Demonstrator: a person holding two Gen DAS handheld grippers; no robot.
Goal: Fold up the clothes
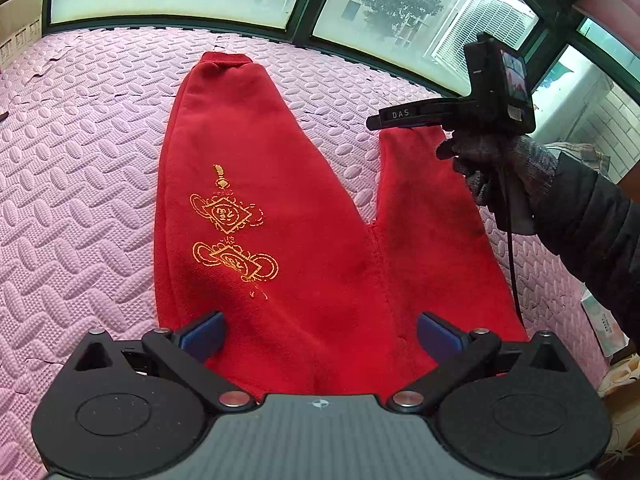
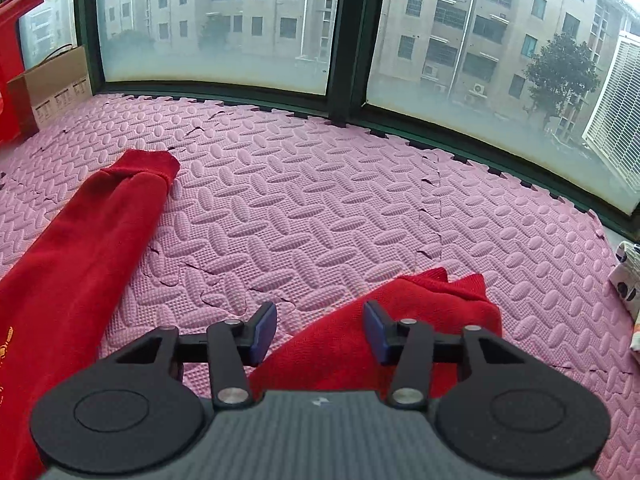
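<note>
Red trousers [image 1: 280, 160] with gold embroidery [image 1: 232, 236] lie flat on a pink foam mat [image 1: 80, 160], legs spread in a V toward the window. My left gripper [image 1: 320, 334] hovers open over the waist end, its blue pads wide apart with red cloth below them. In the left wrist view a gloved hand [image 1: 504, 164] holds my right gripper [image 1: 374, 122] above the end of the right leg [image 1: 424, 208]. From the right wrist view my right gripper [image 2: 320, 330] is open, and that leg's crumpled cuff [image 2: 440, 300] lies under and between its pads. The other leg [image 2: 100, 232] stretches away at left.
A green-framed window [image 2: 344, 40] runs along the mat's far edge [image 2: 320, 200]. A cardboard box [image 2: 56, 88] and a red object [image 2: 16, 60] stand at the far left corner. A white patterned cloth [image 2: 628, 284] lies at the right edge.
</note>
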